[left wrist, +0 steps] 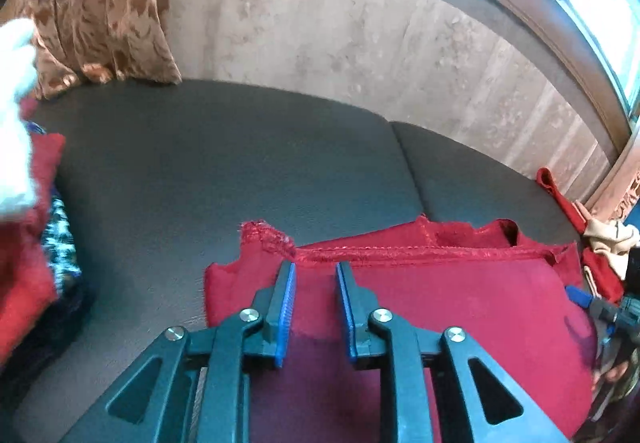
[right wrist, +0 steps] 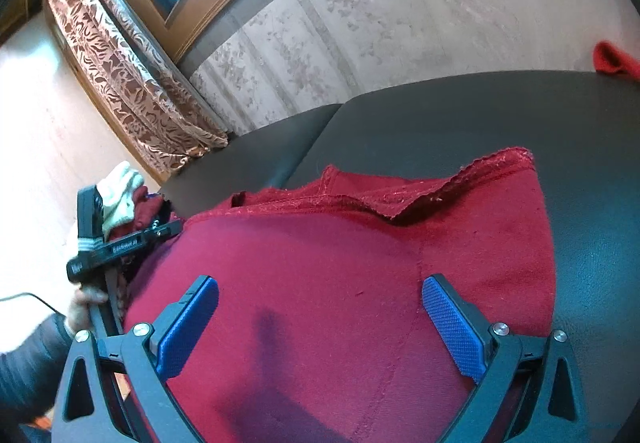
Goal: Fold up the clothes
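Left claw [left wrist: 316,271] parted above red garment [left wrist: 460,307], hem facing wall

The dark red fleece garment [right wrist: 340,263] lies on the dark grey padded bench [right wrist: 460,115], the patterned brown curtain [right wrist: 132,83] behind at its left end.

Red fleece garment [right wrist: 340,263], lying mostly flat on the dark cushioned seat [right wrist: 460,123], its frayed, stitched hem [right wrist: 400,199] toward the seat's back edge, one hem corner lifted and curled, a faint vertical seam down the cloth
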`<state>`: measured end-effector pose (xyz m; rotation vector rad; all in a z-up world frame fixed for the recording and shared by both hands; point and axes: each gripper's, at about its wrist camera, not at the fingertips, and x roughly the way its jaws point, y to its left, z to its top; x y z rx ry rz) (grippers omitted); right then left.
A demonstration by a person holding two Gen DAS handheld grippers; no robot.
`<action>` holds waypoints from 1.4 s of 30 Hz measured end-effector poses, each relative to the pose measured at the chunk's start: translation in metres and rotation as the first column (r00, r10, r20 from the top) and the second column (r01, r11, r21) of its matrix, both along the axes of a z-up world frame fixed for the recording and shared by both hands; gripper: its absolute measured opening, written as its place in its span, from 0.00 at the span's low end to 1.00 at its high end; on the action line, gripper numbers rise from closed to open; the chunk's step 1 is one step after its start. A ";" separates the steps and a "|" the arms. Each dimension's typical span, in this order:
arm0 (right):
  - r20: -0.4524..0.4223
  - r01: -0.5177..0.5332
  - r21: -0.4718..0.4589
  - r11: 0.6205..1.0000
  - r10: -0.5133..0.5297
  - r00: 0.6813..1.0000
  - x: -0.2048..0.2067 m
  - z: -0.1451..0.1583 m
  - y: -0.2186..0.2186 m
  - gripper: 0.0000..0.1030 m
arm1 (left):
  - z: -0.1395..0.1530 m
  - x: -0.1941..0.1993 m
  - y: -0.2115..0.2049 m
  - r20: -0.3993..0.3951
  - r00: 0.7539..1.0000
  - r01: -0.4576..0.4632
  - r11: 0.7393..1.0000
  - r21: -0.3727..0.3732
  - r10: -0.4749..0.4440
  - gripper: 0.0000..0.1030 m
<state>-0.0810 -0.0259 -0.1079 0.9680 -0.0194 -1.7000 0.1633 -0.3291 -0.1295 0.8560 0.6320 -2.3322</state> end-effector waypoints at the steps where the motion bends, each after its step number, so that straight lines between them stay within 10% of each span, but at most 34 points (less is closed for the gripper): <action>1: -0.003 0.006 0.010 1.000 -0.006 1.000 -0.001 0.006 -0.001 1.00 | 0.002 0.003 0.002 -0.005 1.000 -0.003 1.000 -0.011 0.003 0.21; 21: 0.079 0.105 -0.019 0.994 -0.103 0.992 -0.035 -0.005 0.007 1.00 | -0.005 0.072 0.009 -0.063 0.997 0.051 0.992 0.115 -0.044 0.25; 29: 0.086 0.129 -0.024 0.991 -0.126 0.988 -0.020 0.000 0.026 1.00 | -0.006 0.140 0.003 -0.089 0.994 0.081 0.977 0.197 -0.064 0.41; 42: 0.073 0.147 -0.019 0.989 -0.145 0.987 -0.006 -0.003 0.039 1.00 | -0.017 0.089 -0.015 -0.156 0.965 0.249 0.926 0.283 -0.212 0.59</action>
